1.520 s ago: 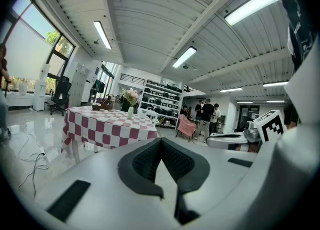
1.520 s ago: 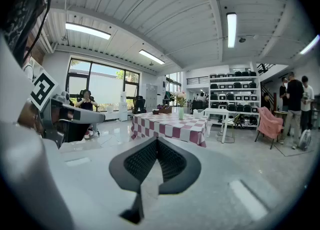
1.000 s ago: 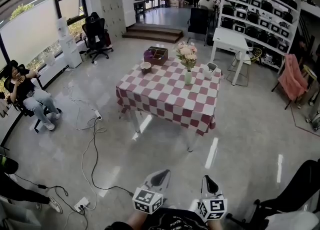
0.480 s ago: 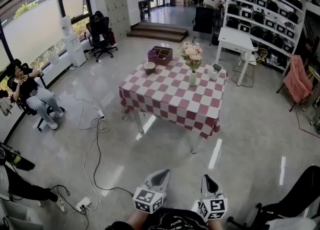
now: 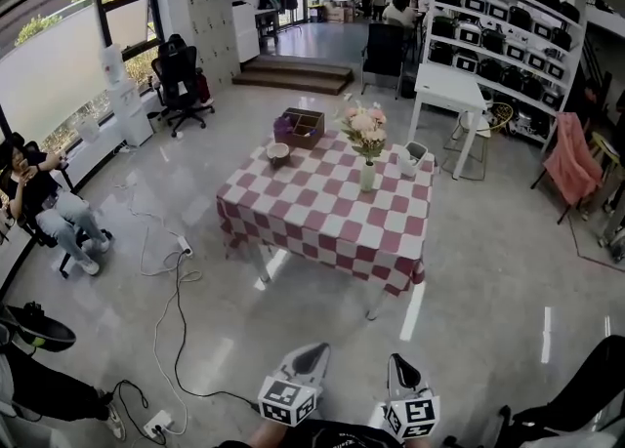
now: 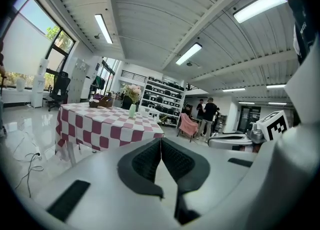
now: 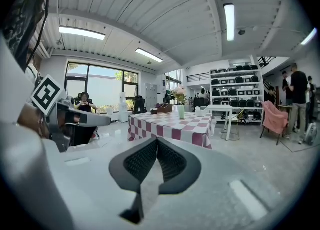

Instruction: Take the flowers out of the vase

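Both grippers closed and empty, well apart from the checked table [image 5: 322,226]
Head view: left gripper [image 5: 311,351] and right gripper [image 5: 401,369] sit at the bottom edge, the hands cut off; the vase [image 5: 367,178] stands upright towards the table's far side, flowers [image 5: 363,126] pointing up. Left gripper view: jaws pressed together on nothing; vase small, stems indistinct. Right gripper view: jaws together too, vase tiny, upright

In the head view, the left tool [image 5: 311,353] and the right tool [image 5: 400,368] are cut off by the bottom edge. The flowers [image 5: 363,124] are too small to be counted, and what is held in the box [image 5: 305,127] and the bowl [image 5: 279,152] cannot be made out.
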Motion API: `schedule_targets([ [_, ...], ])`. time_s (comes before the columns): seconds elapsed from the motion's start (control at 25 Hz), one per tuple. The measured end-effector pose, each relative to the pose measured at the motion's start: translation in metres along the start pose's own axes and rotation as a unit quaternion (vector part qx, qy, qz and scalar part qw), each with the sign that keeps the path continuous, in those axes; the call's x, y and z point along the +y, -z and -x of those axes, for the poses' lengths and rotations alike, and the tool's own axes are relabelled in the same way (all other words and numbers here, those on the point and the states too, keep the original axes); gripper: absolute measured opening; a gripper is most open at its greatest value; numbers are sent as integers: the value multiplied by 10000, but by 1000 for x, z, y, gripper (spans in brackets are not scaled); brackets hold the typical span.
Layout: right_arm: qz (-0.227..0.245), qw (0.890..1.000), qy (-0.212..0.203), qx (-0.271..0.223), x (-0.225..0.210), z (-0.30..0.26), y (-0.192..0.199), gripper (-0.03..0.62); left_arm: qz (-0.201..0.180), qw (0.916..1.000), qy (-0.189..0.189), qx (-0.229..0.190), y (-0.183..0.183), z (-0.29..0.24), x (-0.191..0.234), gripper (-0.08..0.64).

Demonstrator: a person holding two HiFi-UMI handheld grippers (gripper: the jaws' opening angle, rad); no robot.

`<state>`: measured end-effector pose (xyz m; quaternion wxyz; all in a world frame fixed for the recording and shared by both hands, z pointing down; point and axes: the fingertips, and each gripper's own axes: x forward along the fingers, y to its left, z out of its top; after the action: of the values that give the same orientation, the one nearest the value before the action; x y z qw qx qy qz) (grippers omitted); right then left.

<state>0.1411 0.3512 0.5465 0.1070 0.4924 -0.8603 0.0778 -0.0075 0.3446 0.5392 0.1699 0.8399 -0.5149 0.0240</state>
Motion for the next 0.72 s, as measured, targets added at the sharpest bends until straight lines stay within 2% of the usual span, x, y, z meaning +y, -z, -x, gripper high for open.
schedule_targets([
  [0.36,51,9997,230,65,-20,-52,-18,6,-8,9997,244,14,-24,-54,36,12],
  [0.72,-42,9987,496,-93,-28,-107,-41,6,-140,9989,454,21,-53,-94,75,12],
])
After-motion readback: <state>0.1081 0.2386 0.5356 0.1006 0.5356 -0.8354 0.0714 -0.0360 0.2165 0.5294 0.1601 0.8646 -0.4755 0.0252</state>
